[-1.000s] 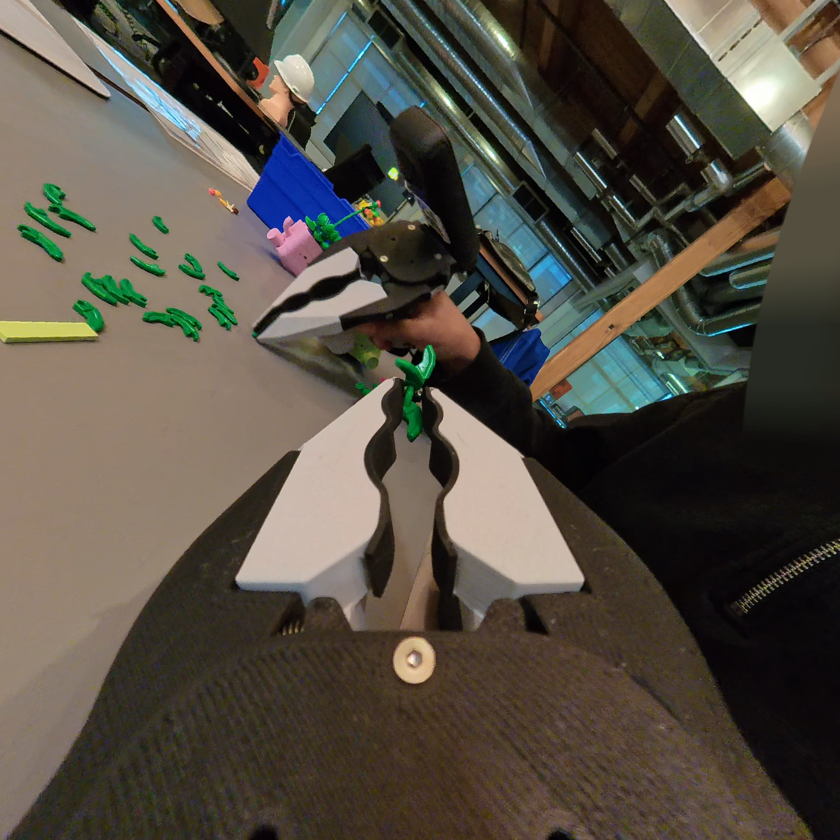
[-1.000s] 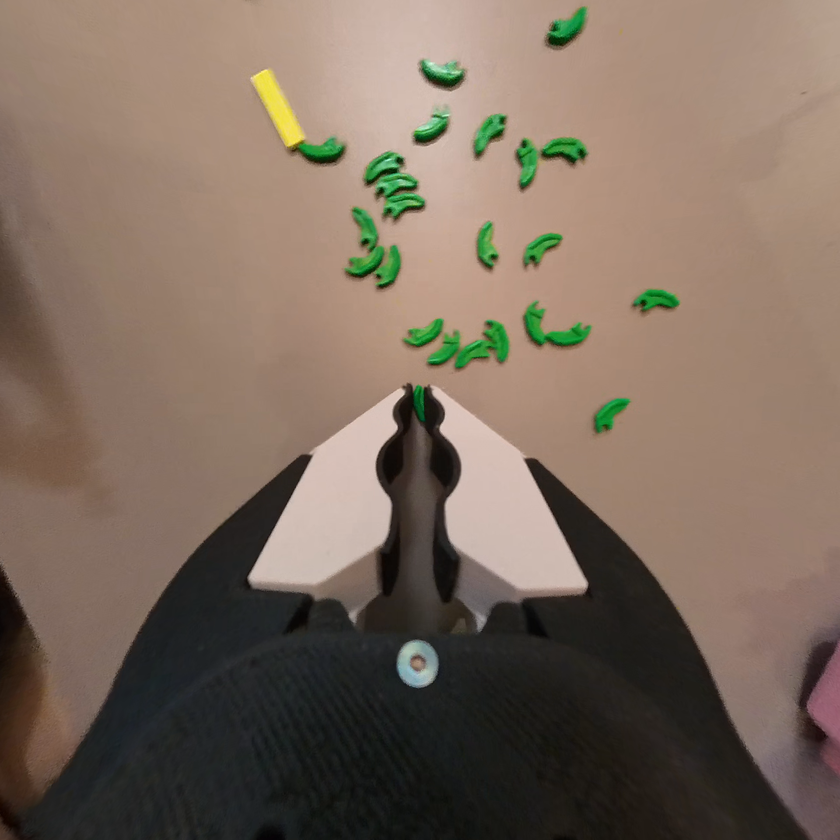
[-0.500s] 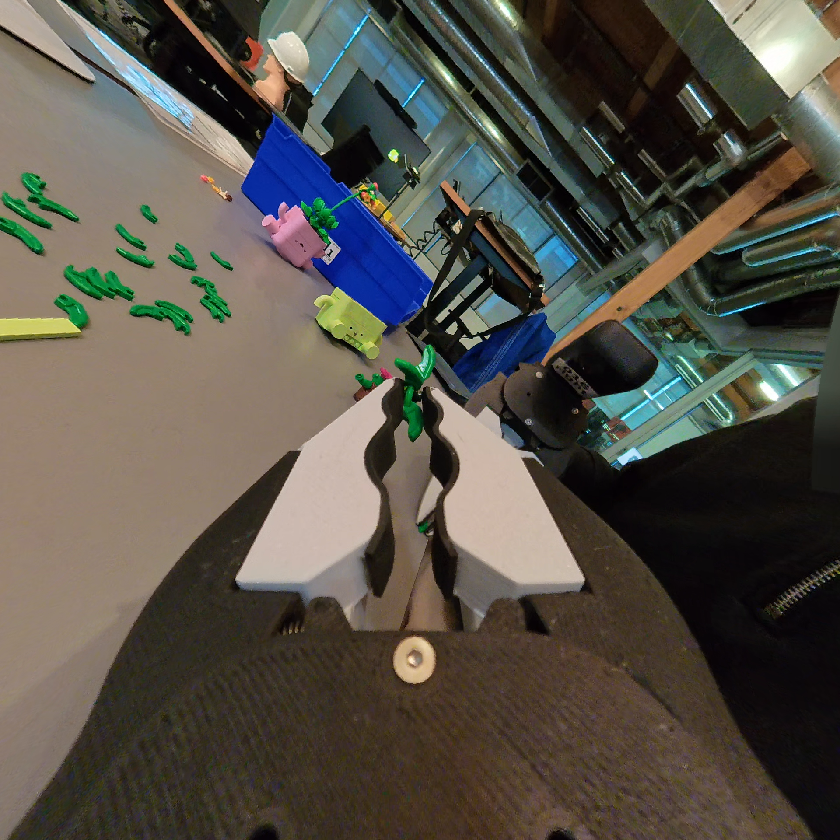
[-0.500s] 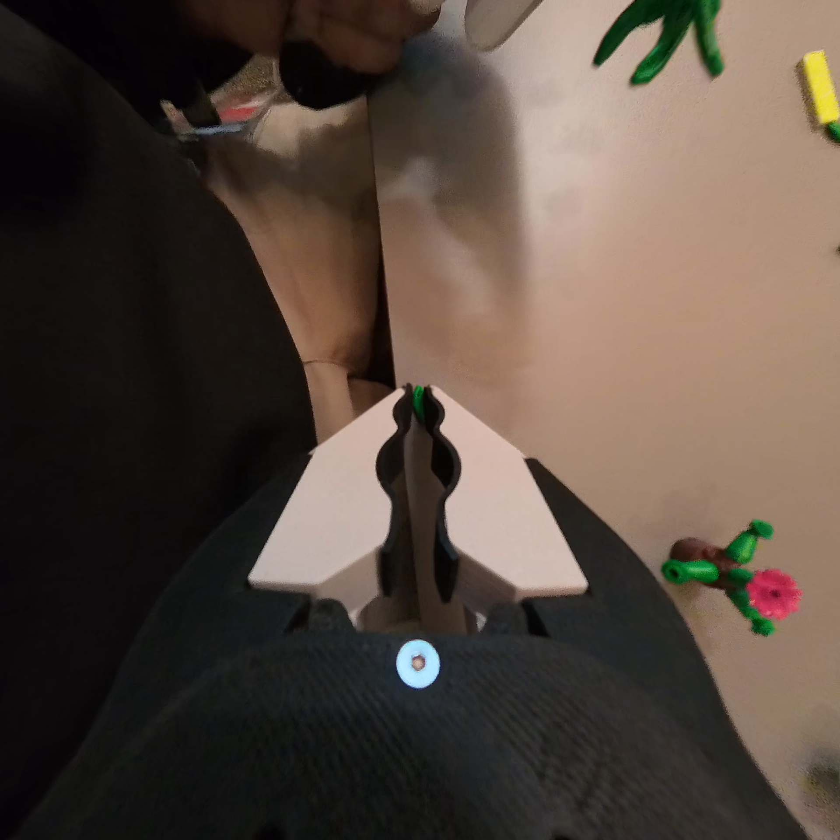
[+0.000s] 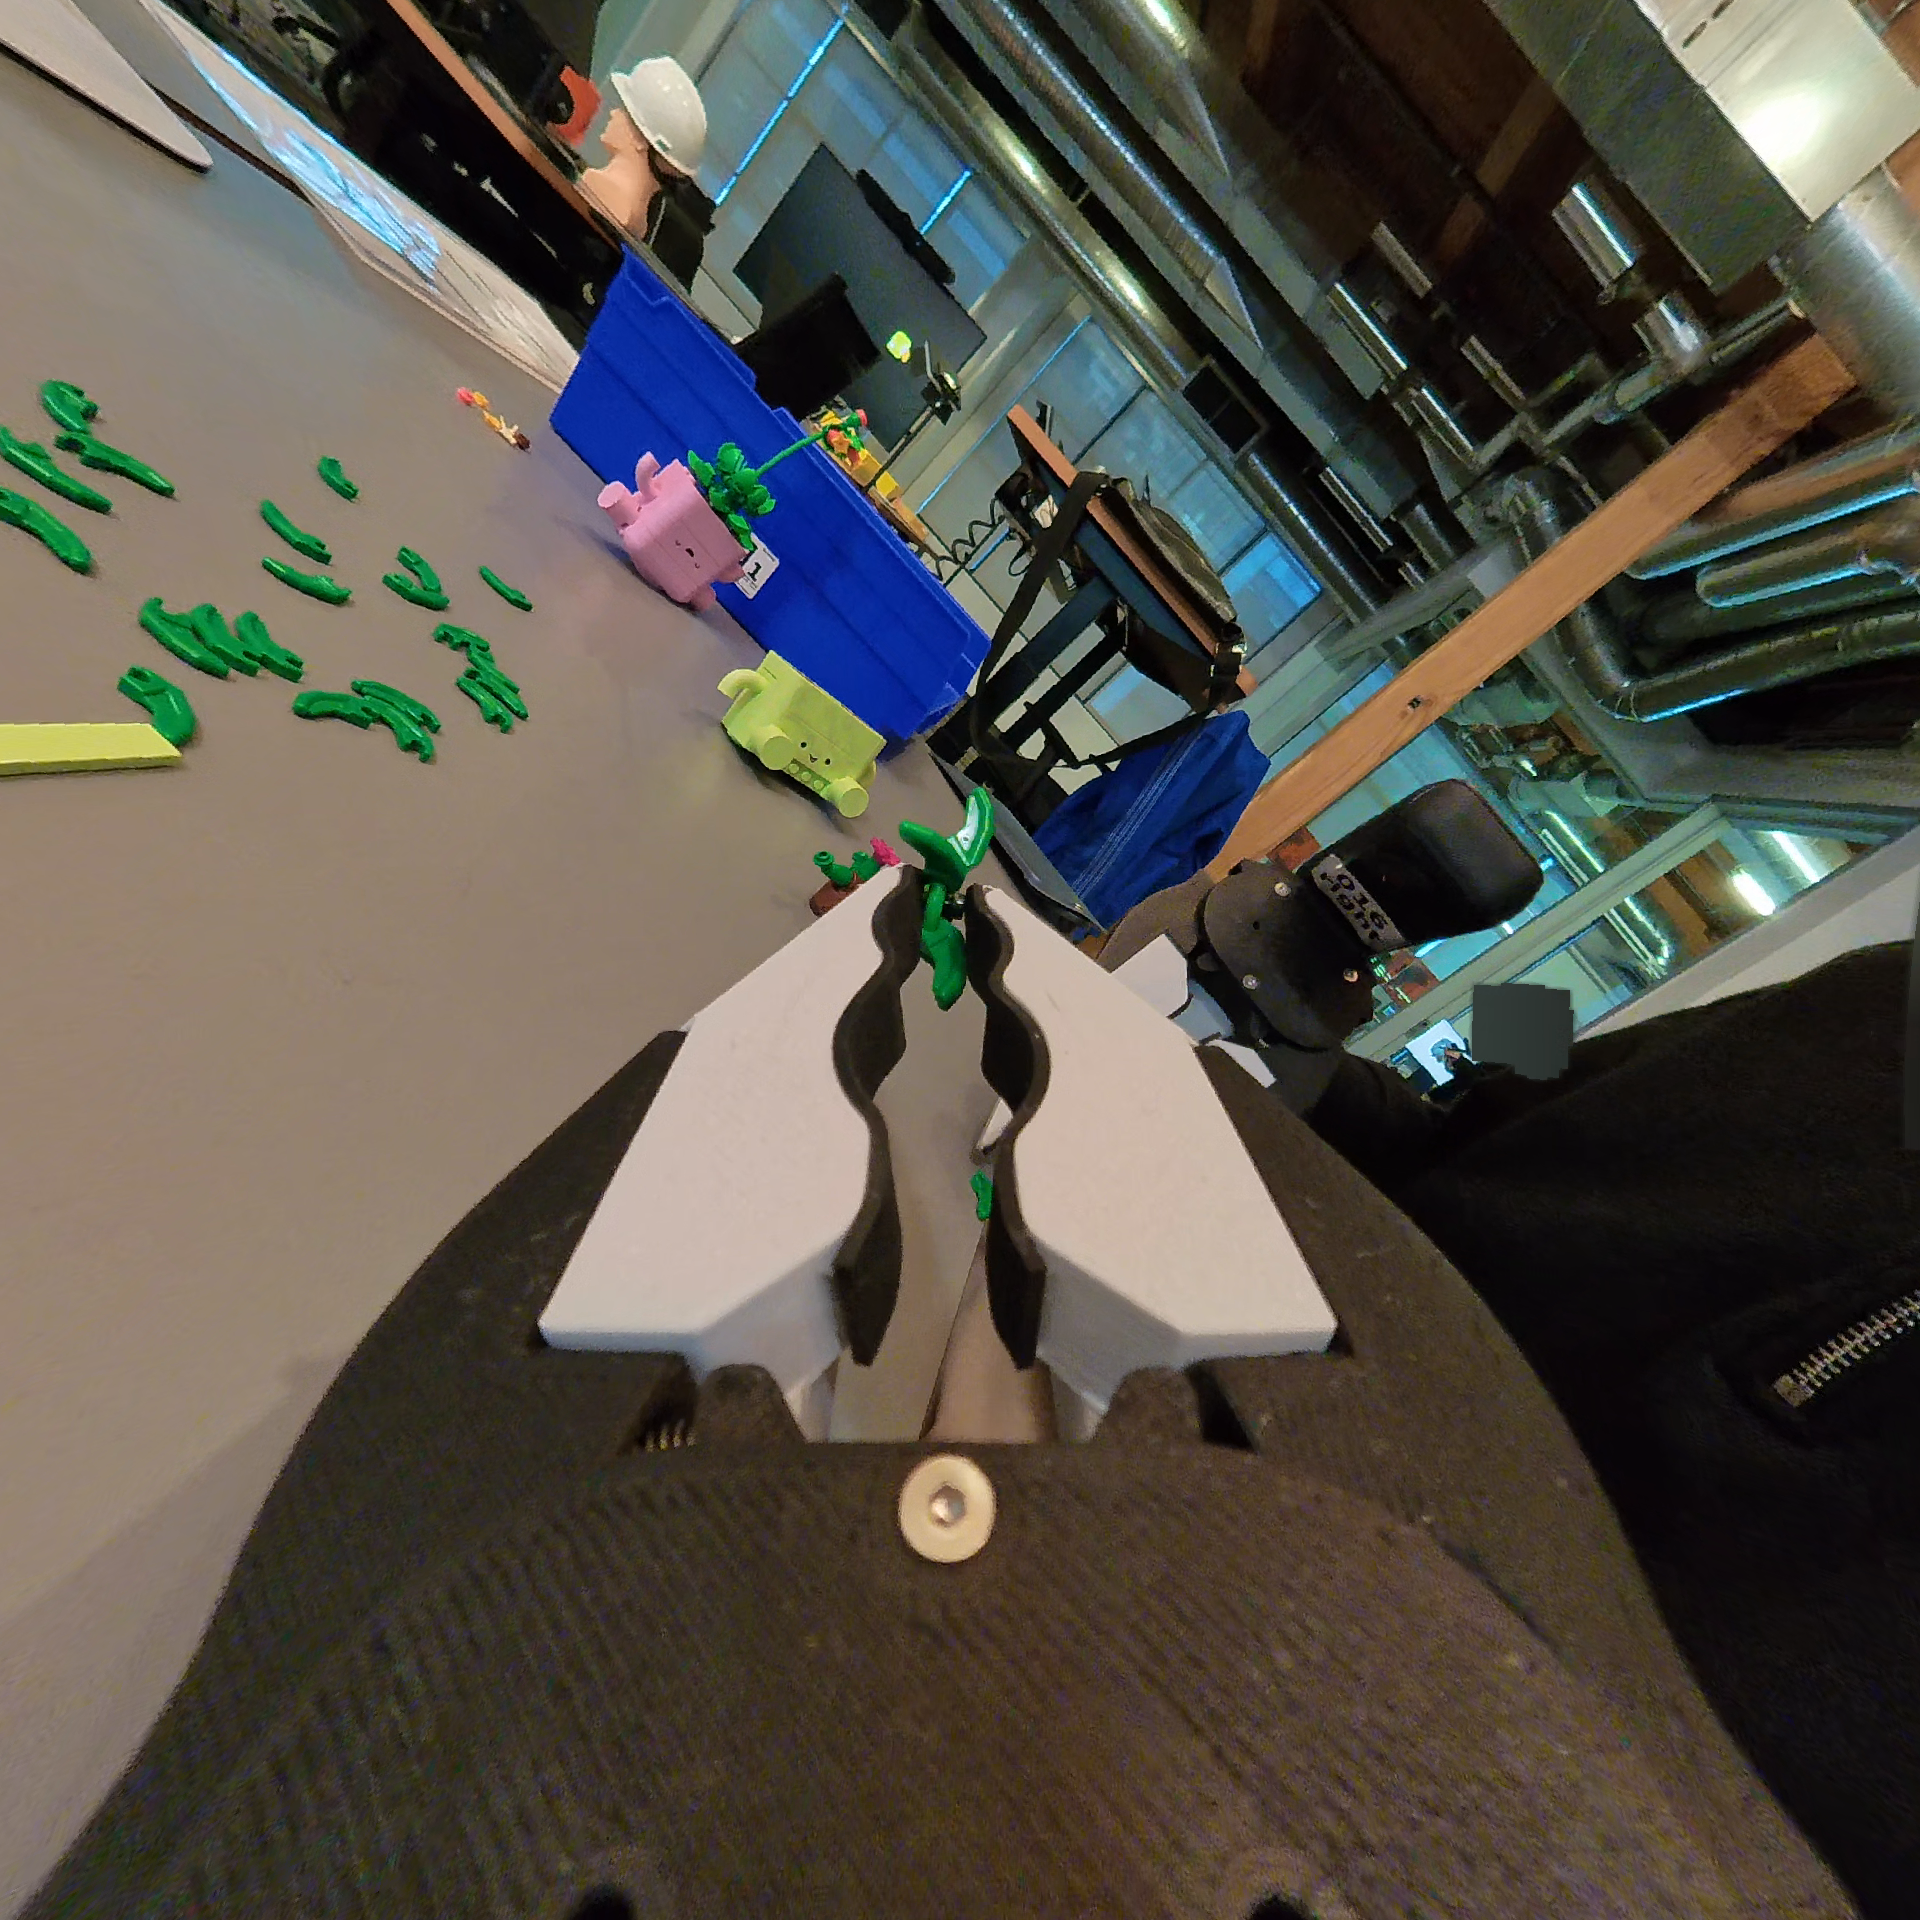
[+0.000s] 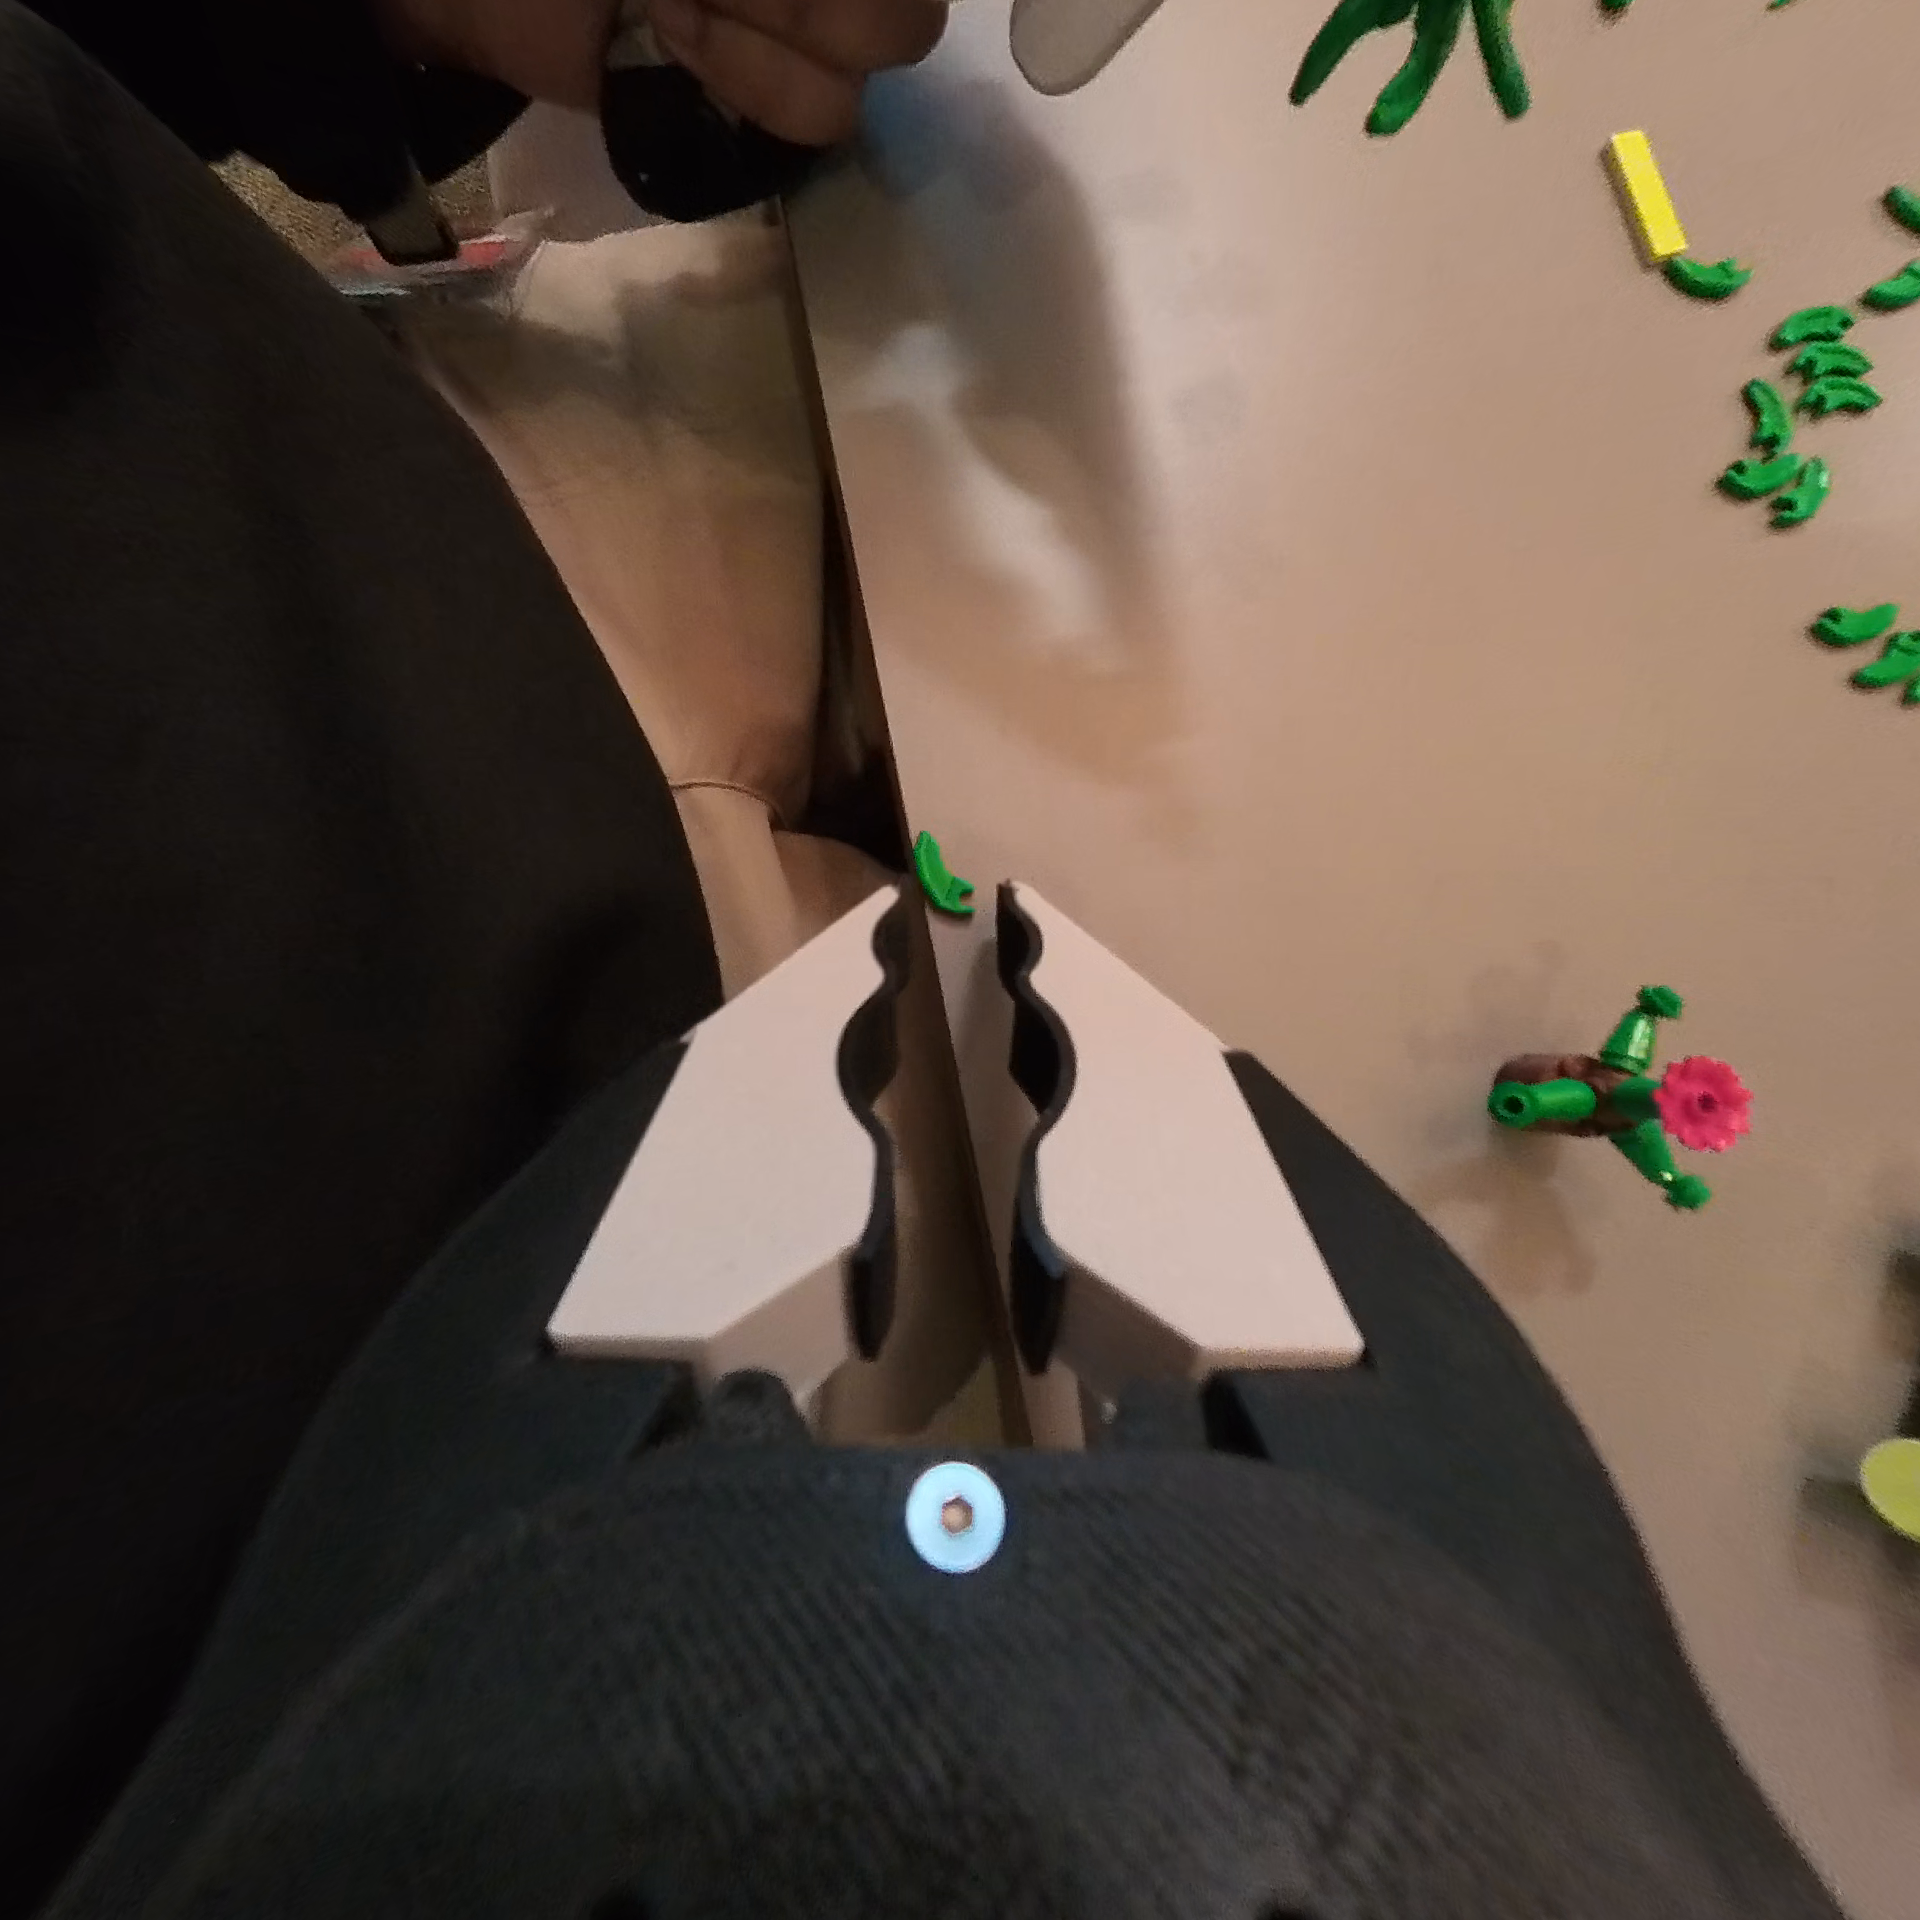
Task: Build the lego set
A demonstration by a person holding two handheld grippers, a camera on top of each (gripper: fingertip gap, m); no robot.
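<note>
In the left wrist view, the left tongs are nearly closed, pinching a green plant stem at their tips, its leaves poking up above them, over the grey counter. Loose green leaf pieces lie scattered to the left beside a yellow bar, with a pink block pot, a lime block pot and a blue bin farther back. In the right wrist view, the right tongs stand open with a clear gap, holding nothing; a single green leaf sits just beyond the tips by the counter edge. A small flower piece lies to the right
</note>
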